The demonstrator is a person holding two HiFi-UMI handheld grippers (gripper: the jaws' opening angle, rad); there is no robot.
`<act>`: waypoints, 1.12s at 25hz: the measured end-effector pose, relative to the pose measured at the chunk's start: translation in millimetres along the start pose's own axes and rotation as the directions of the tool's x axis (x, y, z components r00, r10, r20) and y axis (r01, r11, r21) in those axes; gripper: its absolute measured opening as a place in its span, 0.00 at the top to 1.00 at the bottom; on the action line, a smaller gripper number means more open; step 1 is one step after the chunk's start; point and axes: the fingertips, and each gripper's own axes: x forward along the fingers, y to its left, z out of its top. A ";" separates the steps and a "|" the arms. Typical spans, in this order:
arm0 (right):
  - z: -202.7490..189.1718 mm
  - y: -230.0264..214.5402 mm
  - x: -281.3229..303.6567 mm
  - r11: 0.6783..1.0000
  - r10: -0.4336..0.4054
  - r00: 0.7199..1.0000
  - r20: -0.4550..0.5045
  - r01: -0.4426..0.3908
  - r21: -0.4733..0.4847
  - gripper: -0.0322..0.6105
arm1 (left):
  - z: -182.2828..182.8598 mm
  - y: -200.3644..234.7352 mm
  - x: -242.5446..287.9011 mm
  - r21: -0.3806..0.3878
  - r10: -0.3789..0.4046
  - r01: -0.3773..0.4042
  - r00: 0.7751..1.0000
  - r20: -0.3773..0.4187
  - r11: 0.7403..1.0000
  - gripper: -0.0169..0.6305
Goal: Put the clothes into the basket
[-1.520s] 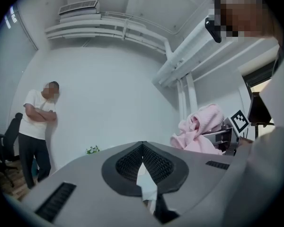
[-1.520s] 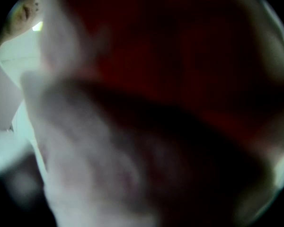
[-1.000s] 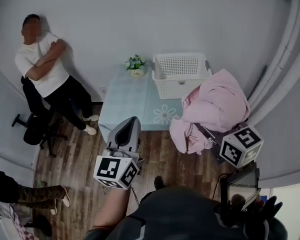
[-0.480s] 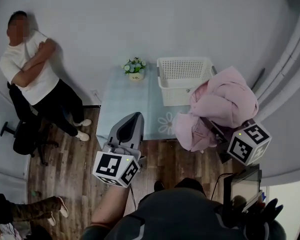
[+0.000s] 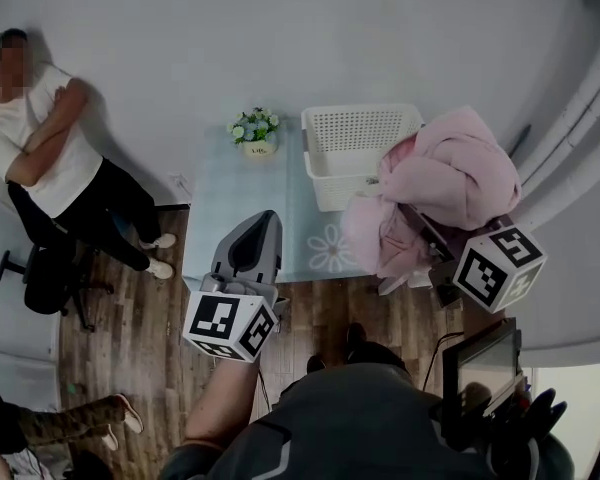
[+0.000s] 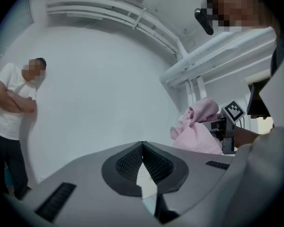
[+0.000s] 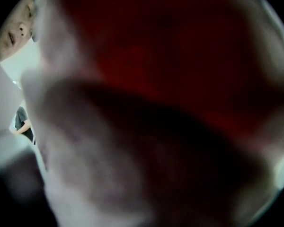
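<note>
One pink garment [image 5: 445, 183] hangs bunched from the right gripper [image 5: 435, 240], whose jaws pinch a thick fold; it is raised just right of the basket [image 5: 330, 168], likely to clear the rim; the left gripper [image 5: 263, 220] hovers nearer over the table [image 5: 230, 208], pressed together, empty.

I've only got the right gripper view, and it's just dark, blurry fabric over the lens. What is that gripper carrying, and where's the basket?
Observer: The right gripper carries a bunched heap of pink clothes, draped right over it.
Operator: And the basket?
Observer: The white basket stands on the table, just left of the clothes, and looks empty.
Operator: Left gripper busy?
Observer: No, the left gripper is shut on nothing, held near the table's front edge.
</note>
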 end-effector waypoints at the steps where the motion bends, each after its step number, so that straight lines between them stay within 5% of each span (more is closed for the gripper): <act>1: 1.5 -4.2 1.5 1.000 0.010 1.000 0.000 -0.010 -0.001 0.39 | 0.7 -2.6 4.2 0.003 0.002 -0.002 1.000 0.001 1.000 0.96; 11: 56.1 -35.8 22.9 0.997 0.077 0.996 -0.039 -0.077 0.012 0.39 | 52.4 -16.3 49.4 0.001 0.047 -0.047 0.999 0.010 0.999 0.96; 16: 56.5 -67.2 69.0 0.992 0.123 0.988 -0.089 -0.121 0.036 0.39 | 56.7 -1.5 89.2 0.014 0.085 -0.085 0.996 -0.020 0.996 0.96; 28: 38.4 -72.2 79.5 0.991 0.122 0.975 -0.184 -0.109 0.079 0.39 | 62.6 -9.5 85.8 0.021 0.075 -0.074 0.996 -0.053 0.997 0.96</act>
